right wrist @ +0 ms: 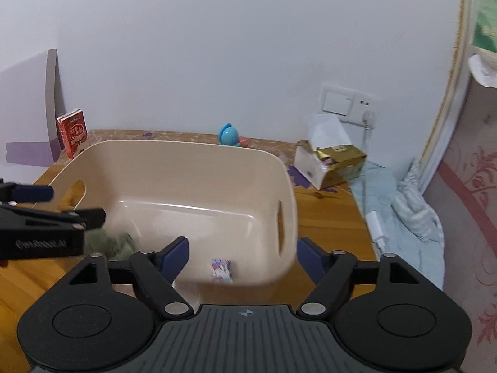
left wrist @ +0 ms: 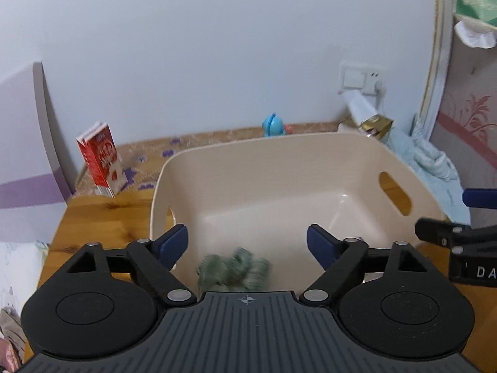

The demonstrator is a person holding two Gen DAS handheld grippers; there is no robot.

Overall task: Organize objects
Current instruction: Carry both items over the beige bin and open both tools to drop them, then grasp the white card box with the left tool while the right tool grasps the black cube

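The left gripper (left wrist: pixel 247 242) has its jaws spread wide with nothing between them, positioned over the near rim of the cream plastic bin (left wrist: pixel 310 168). A blurred green scrunched cloth item (left wrist: pixel 233 269) lies inside the bin, directly ahead of and below the gap between the left jaws, near the bin's near wall; whether it touches the floor of the bin cannot be determined owing to blur. The right gripper (right wrist: pixel 243 256) likewise has its jaws released and wide apart, straddling the near right corner of the bin: the left finger sits inside the bin, the right finger outside its right wall. A small colourful wrapped packet (right wrist: pixel 222 269) lies on the bin floor between the right jaws, just ahead of them. In the right wrist view, the left gripper appears to the left of the right jaws, over the bin's left portion, with the green item beneath it. Beyond the jaws, past the far rim, a blue toy figure (left wrist: pixel 271 125) stands on the wooden table (left wrist: pixel 102 217) near the wall. A red and white carton (left wrist: pixel 101 159) stands upright to the far left of the jaws, outside the bin. A white and gold box (right wrist: pixel 329 161) lies to the far right, beside a light blue cloth (right wrist: pixel 400 214)
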